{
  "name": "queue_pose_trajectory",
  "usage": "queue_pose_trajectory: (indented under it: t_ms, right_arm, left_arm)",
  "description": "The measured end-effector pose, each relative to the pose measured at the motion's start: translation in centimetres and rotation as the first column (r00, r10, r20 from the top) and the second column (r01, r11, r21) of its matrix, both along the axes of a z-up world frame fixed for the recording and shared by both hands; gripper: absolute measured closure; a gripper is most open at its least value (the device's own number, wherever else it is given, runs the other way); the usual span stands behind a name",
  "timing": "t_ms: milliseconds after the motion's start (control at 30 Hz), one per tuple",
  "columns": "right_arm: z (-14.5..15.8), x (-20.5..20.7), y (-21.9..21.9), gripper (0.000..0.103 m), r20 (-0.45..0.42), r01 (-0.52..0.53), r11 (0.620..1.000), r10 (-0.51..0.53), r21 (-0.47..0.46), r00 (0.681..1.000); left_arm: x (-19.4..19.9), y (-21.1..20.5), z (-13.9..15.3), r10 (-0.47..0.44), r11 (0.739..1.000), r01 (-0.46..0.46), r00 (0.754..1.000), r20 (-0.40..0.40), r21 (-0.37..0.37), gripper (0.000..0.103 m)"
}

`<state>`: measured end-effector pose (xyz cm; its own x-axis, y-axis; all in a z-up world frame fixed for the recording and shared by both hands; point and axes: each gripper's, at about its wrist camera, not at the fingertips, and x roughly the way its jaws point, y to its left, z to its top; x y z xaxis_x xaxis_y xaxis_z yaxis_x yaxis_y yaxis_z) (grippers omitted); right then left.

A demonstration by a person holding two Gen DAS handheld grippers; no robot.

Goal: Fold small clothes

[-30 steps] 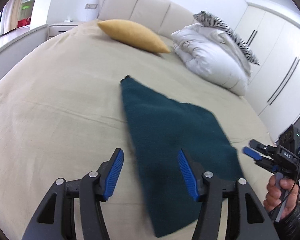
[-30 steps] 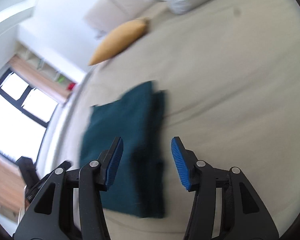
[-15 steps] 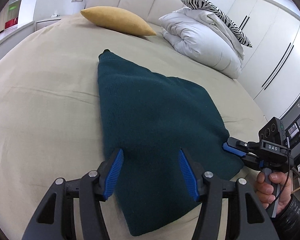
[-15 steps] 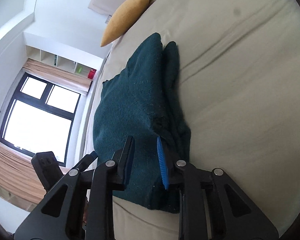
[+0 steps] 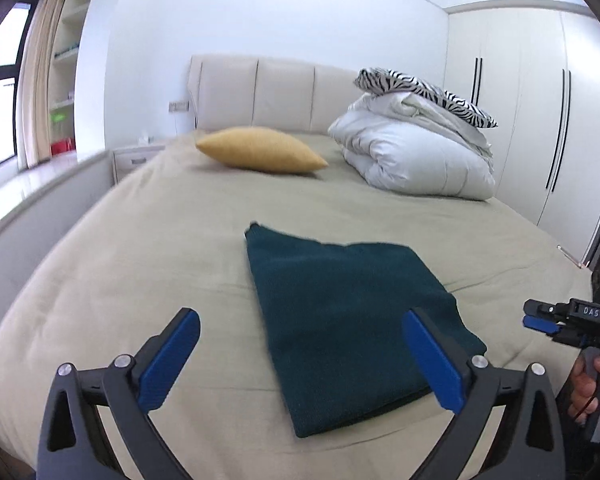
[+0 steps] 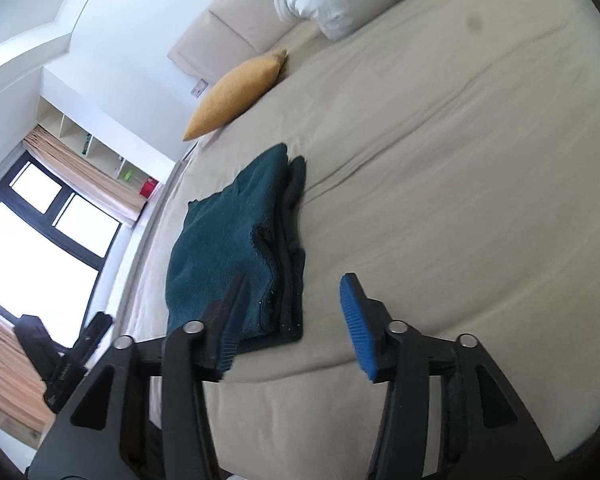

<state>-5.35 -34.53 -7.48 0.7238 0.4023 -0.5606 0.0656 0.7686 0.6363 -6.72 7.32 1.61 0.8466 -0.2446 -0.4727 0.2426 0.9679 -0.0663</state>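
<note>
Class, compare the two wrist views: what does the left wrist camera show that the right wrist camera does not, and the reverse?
Only the left wrist view shows the white wardrobe doors, the person's hand holding the right gripper, and the garment's flat top.

Only the right wrist view shows the garment's stacked folded edges.

Both show the folded teal garment, the bed, the yellow pillow and open, empty jaws.

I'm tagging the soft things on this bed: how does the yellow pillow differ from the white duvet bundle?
The yellow pillow is one small, smooth, flat cushion tapering to a point; the white duvet is a much bigger, puffy, creased heap. The pillow has nothing on top; the duvet carries a zebra-print piece. The pillow lies nearer the window side, the duvet nearer the wardrobe. Both rest near the headboard, apart from the folded green garment.
</note>
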Motion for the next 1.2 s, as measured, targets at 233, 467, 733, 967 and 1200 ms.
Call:
queue_pose_trajectory:
  t_ms: [233, 467, 733, 967, 1200]
  right_arm:
    - [8.2, -4.7, 0.7, 0.028, 0.209, 0.15, 0.944, -0.09, -0.293, 0.974]
    - [15.2, -9.9, 4.9, 0.0, 0.504, 0.36, 0.771, -0.06, -0.525, 0.862]
    - [17.9, -10.4, 6.8, 0.0, 0.421, 0.212, 0.822, 0.037, -0.529, 0.906]
    - [16.0, -7.6, 9.1, 0.0, 0.286, 0.103, 0.836, 0.067, -0.539, 0.956]
    - [12.3, -4.4, 11.0, 0.0, 0.179, 0.093, 0.778, 0.025, -0.621, 0.984]
  left_arm:
    - [-4.9, -2.1, 5.1, 0.064, 0.985, -0.099, 0.971, 0.229, 0.144, 0.0]
    - [-6.2, -2.3, 8.2, 0.134, 0.969, -0.176, 0.964, 0.231, 0.172, 0.0]
    - [-3.3, -1.5, 4.8, 0.163, 0.981, -0.155, 0.985, -0.064, 0.115, 0.0]
    - [-1.3, -0.4, 0.9, 0.182, 0.983, -0.171, 0.953, -0.241, 0.066, 0.0]
    - [-0.5, -0.4, -1.4, 0.2, 0.979, -0.18, 0.938, -0.284, 0.093, 0.0]
